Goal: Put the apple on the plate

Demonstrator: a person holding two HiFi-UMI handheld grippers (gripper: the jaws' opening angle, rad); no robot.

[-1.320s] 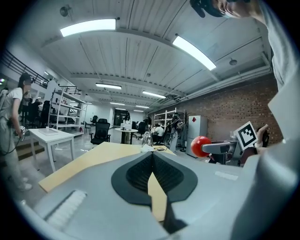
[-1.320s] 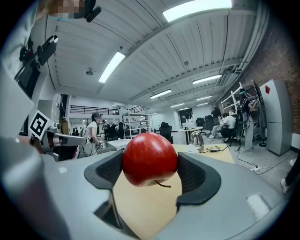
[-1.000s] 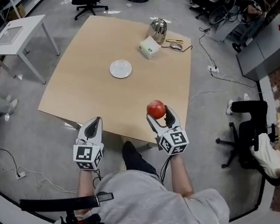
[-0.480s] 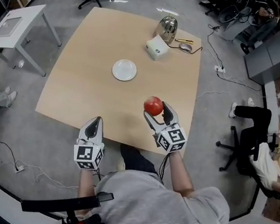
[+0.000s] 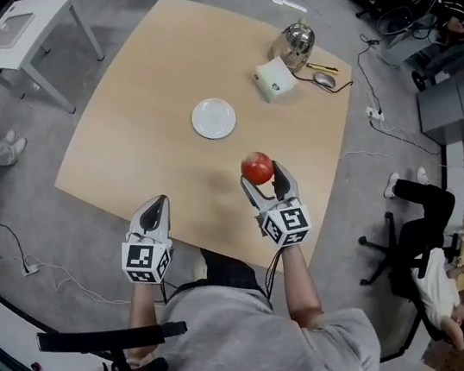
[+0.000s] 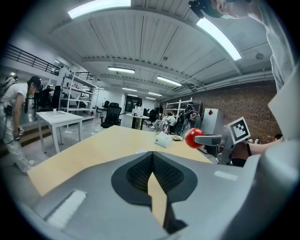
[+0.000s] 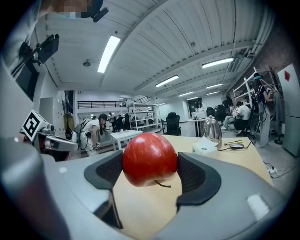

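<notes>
A red apple (image 5: 256, 168) is clamped between the jaws of my right gripper (image 5: 263, 178), held above the near part of the wooden table (image 5: 150, 106). In the right gripper view the apple (image 7: 150, 159) fills the gap between the two dark pads, stem pointing down. The small white plate (image 5: 213, 118) lies flat near the table's middle, beyond and left of the apple. My left gripper (image 5: 153, 212) hovers over the near table edge, jaws shut with nothing in them. In the left gripper view the apple (image 6: 193, 138) shows at the right.
At the table's far right stand a metal kettle (image 5: 297, 40), a white box (image 5: 275, 80) and a computer mouse (image 5: 323, 79) with a cable. A white side table (image 5: 11, 32) stands at far left. Office chairs and seated people ring the room.
The view has moved forward over the table. My right gripper, with the apple, now sits further over the table and nearer the plate. The left gripper holds the same pose.
</notes>
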